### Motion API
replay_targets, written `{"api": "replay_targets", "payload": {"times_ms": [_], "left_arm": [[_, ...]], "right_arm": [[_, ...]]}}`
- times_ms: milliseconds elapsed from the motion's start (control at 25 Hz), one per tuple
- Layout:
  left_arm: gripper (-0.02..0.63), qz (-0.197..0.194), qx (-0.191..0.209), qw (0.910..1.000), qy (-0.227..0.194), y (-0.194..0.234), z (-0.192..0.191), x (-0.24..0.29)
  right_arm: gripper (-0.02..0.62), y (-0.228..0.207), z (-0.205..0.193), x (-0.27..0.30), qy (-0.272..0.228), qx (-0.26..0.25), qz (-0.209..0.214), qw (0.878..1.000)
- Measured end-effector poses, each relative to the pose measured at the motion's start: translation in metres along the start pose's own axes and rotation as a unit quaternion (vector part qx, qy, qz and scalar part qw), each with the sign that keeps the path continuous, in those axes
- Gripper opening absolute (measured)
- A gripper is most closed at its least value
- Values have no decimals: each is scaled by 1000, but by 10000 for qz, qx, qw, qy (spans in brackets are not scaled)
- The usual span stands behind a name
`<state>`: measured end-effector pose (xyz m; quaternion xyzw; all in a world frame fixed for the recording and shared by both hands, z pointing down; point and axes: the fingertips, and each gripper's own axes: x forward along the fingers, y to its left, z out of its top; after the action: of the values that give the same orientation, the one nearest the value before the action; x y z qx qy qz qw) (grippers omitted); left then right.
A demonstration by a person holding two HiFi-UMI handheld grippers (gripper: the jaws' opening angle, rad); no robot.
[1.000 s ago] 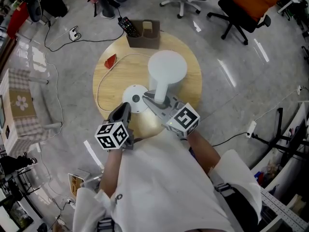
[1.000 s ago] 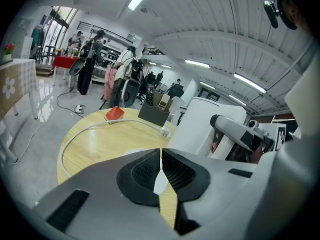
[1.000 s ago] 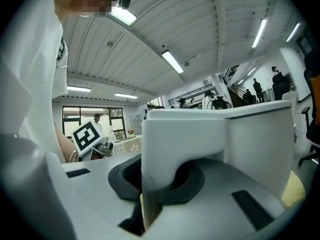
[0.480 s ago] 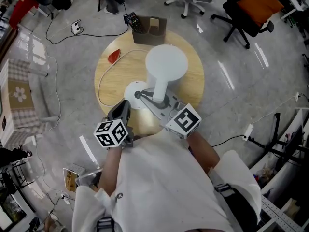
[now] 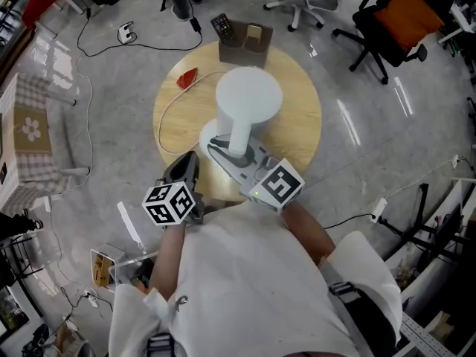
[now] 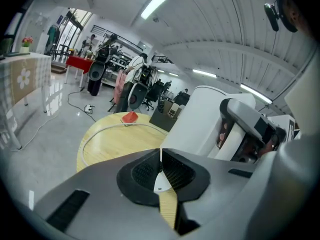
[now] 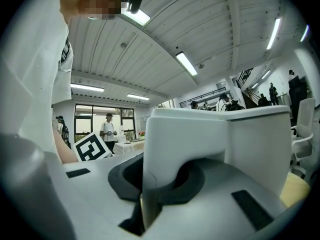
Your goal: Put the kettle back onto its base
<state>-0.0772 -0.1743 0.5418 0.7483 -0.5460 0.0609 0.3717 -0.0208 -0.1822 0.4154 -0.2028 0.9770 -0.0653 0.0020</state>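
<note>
Watching from the side. The person is gripping the kettle with the right gripper, and its fingers are pinching the white handle from both sides. That makes sense to me, since the handle is the only narrow part those jaws could close around and the body is way too fat. The gripper is pointing roughly level, so the kettle is hanging upright off it instead of tipping.

The kettle is sitting over the middle of the round table. Its handle side is overlapping the white base, which is peeking out to the left underneath. From here I can't tell if the bottom is touching the base or floating just above it. My guess is it's being carried across and isn't seated yet, because the base isn't centred under the body.

The left gripper is hovering near the table edge just beside the base, with its fingers pressed together on nothing. I reckon it's parked there either to stay out of the way or to steady the base if it slides.

The red plug is lying off at the far-left side of the table, well clear of the landing spot. What's left is mostly lining the kettle up with the base and lowering it straight down.
</note>
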Motion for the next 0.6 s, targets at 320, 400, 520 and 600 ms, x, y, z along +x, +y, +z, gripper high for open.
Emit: {"api": "replay_targets", "payload": {"times_ms": [320,400,520,600], "left_arm": [[35,-31,-49,9998,-177,13,7,-20],[35,-32,-52,9998,-210,17,9,-25],[35,-34,-34,9997,-224,23,10,-31],[35,-21,-46,9997,-226,27,11,-34]], "right_arm": [[49,17,0,20,8,-35,103,9999],[49,21,1,25,36,-42,115,9999],[49,26,1,31,53,-63,137,9999],[49,30,0,35,21,-74,171,9998]]}}
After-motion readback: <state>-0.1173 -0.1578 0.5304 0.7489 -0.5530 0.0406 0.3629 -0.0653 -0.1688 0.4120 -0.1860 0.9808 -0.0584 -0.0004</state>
